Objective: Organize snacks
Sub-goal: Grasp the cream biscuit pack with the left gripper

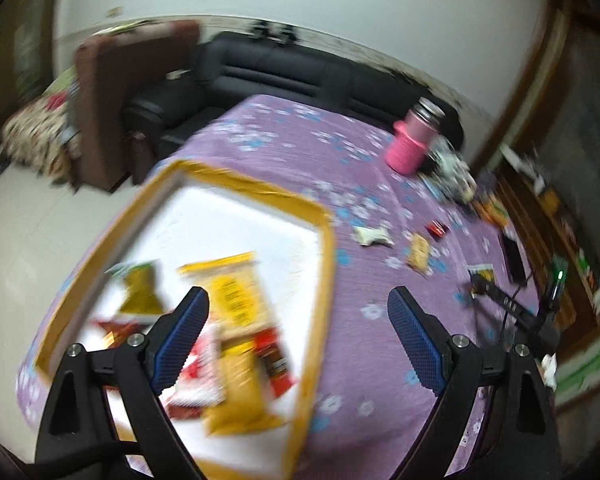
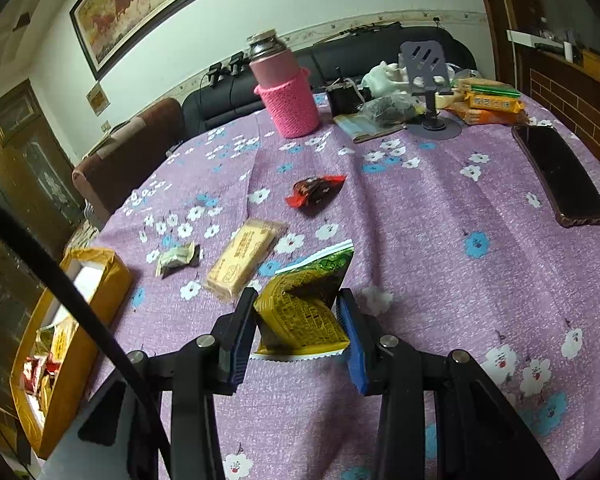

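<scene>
the right gripper (image 2: 296,332) is clamped on a yellow and green snack packet (image 2: 304,308), just above the purple flowered tablecloth (image 2: 440,280) near the front edge of the table. the packet is thin foil, light and soft; it bends into a fold between the pads, so i judge it can slip or crumple if the squeeze is weak. holding it across the middle, as now, seems better than at the sealed edge.

the left gripper (image 1: 296,336) has its jaws wide apart with nothing between them. it hangs over the right rim of the yellow box (image 1: 324,240), which stands at the left edge of the table. inside the box there is already a long yellow packet (image 1: 236,312), some red packets (image 1: 196,376) and one yellow and green packet (image 1: 140,296). this view is blurred, so small details there are not clear.

still loose on the cloth, towards the middle of the table: a pale yellow biscuit bar (image 2: 244,260), a small crumpled wrapper (image 2: 176,260) and a red and dark candy wrapper (image 2: 316,190). the bar lies just beside the held packet, on the way to the box, so it could be knocked.

at the far edge stand a pink flask (image 2: 286,92) in a knitted sleeve and a phone stand (image 2: 430,80); a dark phone (image 2: 560,176) lies at the right edge. these are well apart from the path.
</scene>
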`<state>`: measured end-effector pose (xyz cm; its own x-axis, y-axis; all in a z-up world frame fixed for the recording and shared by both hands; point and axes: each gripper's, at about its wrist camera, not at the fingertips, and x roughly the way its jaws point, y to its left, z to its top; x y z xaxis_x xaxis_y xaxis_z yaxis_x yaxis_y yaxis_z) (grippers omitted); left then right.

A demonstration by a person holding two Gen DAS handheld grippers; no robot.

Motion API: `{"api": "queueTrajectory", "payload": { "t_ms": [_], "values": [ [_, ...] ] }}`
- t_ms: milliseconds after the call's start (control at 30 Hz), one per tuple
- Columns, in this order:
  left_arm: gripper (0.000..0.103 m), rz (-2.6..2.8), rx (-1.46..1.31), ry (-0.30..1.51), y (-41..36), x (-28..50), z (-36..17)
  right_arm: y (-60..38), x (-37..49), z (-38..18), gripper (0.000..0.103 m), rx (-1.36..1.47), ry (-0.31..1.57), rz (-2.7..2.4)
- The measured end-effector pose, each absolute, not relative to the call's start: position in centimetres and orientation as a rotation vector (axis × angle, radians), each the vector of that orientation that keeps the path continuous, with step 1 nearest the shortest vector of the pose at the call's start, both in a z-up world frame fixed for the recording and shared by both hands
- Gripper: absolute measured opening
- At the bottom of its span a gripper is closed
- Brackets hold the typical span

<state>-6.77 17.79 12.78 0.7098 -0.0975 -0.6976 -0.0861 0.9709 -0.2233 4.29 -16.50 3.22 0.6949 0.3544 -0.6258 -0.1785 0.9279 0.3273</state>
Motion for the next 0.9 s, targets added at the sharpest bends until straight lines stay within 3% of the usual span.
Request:
{"api": "queueTrajectory", "payload": {
  "t_ms": [333,533,633,667,733,833,900],
  "values": [
    [0.091,-0.243,-0.212,0.977,6.3,7.2,7.2,-18.6,4.8,3.8,0.040,0.333,0.735,0.287],
    [0.090,-0.265,0.000,1.027,-0.8,12.2,3.4,-19.1,5.2,3.6,0.040,0.379,0.760,0.316],
    [0.081,-0.267,0.099,1.036,-3.0,13.5,1.7,-19.3,5.3,3.5,0.040,0.389,0.765,0.310],
    [0.072,-0.263,0.124,1.045,-3.4,13.8,1.2,-19.4,5.4,3.5,0.040,0.390,0.767,0.308],
    [0.066,-0.253,0.174,1.006,-3.9,13.8,1.0,-19.7,5.5,3.4,0.040,0.403,0.774,0.303],
    [0.035,-0.249,0.169,0.988,-3.7,13.6,1.3,-19.8,5.5,3.3,0.040,0.404,0.778,0.297],
    [0.035,-0.239,0.147,0.987,-3.0,13.5,1.5,-19.8,5.6,3.2,0.040,0.398,0.781,0.298]
  ]
}}
